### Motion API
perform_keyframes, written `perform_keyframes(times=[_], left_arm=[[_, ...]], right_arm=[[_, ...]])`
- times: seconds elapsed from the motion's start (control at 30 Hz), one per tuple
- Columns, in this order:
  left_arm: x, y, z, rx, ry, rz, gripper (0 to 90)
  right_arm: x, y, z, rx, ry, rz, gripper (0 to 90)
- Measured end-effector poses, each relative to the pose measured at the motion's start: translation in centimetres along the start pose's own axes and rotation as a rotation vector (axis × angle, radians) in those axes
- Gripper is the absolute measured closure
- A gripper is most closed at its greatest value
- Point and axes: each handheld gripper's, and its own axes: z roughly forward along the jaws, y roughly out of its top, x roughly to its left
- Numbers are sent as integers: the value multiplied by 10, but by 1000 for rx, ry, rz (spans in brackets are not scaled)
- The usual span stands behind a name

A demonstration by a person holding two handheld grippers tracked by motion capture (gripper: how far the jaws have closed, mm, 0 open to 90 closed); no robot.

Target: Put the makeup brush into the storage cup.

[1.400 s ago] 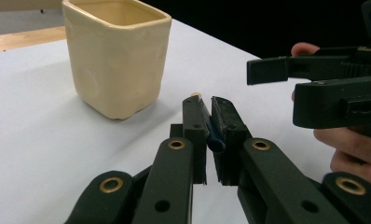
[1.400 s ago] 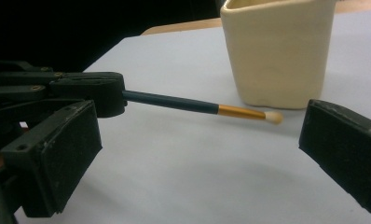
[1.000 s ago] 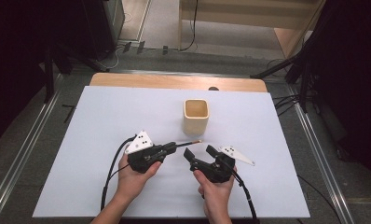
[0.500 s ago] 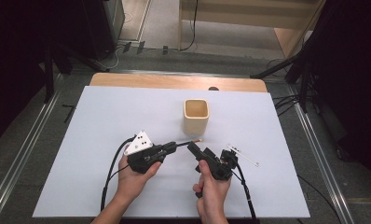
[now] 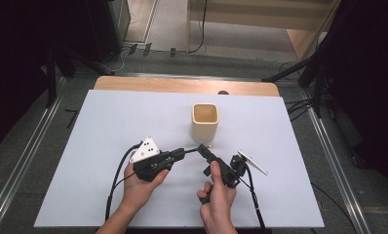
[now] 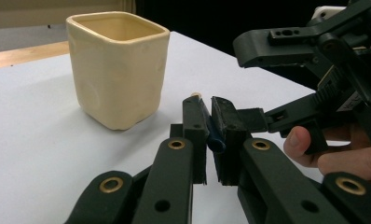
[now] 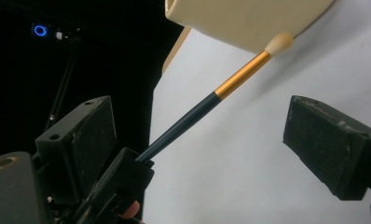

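left gripper (image 6: 207, 128): jaws clamping the dark brush (image 7: 207, 100) handle | right gripper (image 7: 200, 140): jaws standing wide either side of the brush, just been closing a little, seemingly not touching it | brush: tip pointing at the cream cup (image 5: 204, 120), just beside its base

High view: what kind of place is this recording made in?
Probably a lab or recording studio rather than a home. A white table stands among dark curtains, metal floor rails and loose cables; on it is just a cream square cup.
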Motion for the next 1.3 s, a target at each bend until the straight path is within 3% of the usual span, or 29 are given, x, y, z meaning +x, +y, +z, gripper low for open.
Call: perform_keyframes(times=[0.23,0.5,0.83,1.3], left_arm=[[-1,0,0,-3,-4,3,854],[-2,0,1,-7,-11,8,854],[-2,0,1,-7,-14,14,854],[-3,-1,2,-2,-16,16,854]], right_arm=[[-2,1,5,19,20,88,154],[-4,4,9,38,40,154,331],[-9,7,14,42,36,207,518],[-12,8,19,40,51,233,623]])
